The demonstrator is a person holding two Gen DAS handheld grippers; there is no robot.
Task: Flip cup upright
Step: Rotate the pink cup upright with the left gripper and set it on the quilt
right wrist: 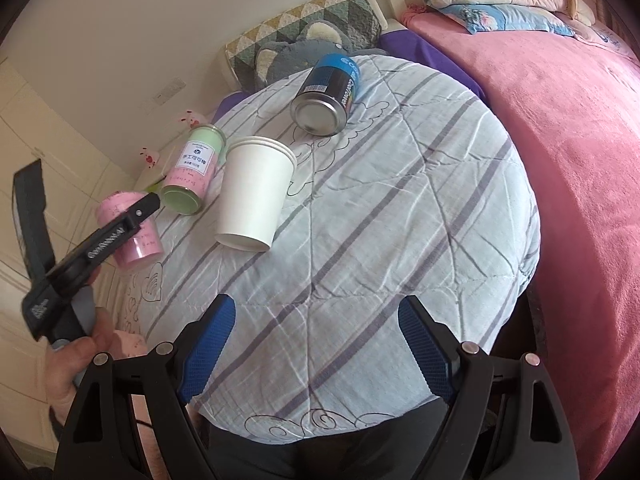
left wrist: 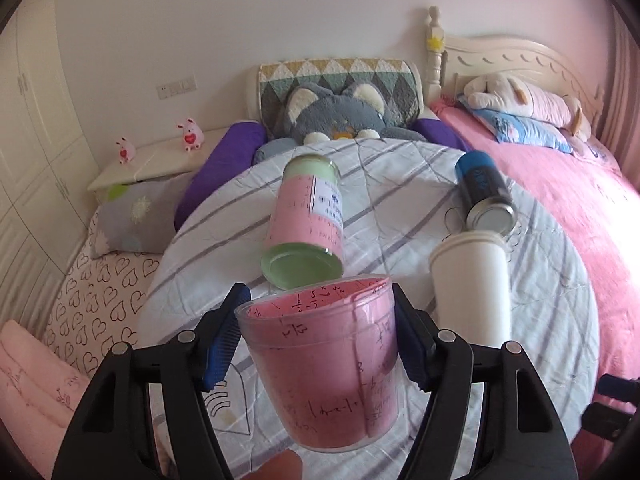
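Observation:
My left gripper (left wrist: 318,320) is shut on a clear plastic cup lined with pink paper (left wrist: 320,364), its blue pads against both sides. The cup is held above the striped quilt, mouth facing away and slightly up. In the right wrist view the same pink cup (right wrist: 130,228) sits in the left gripper (right wrist: 132,216) at the left edge of the quilt. My right gripper (right wrist: 316,348) is open and empty over the near part of the quilt. A white paper cup (left wrist: 470,280) (right wrist: 254,192) lies on its side.
A green-and-pink jar (left wrist: 306,228) (right wrist: 192,170) and a blue-black can (left wrist: 486,196) (right wrist: 326,94) lie on their sides on the striped quilt (right wrist: 380,240). A grey plush cat (left wrist: 336,116), pillows and a pink blanket (right wrist: 560,160) lie beyond.

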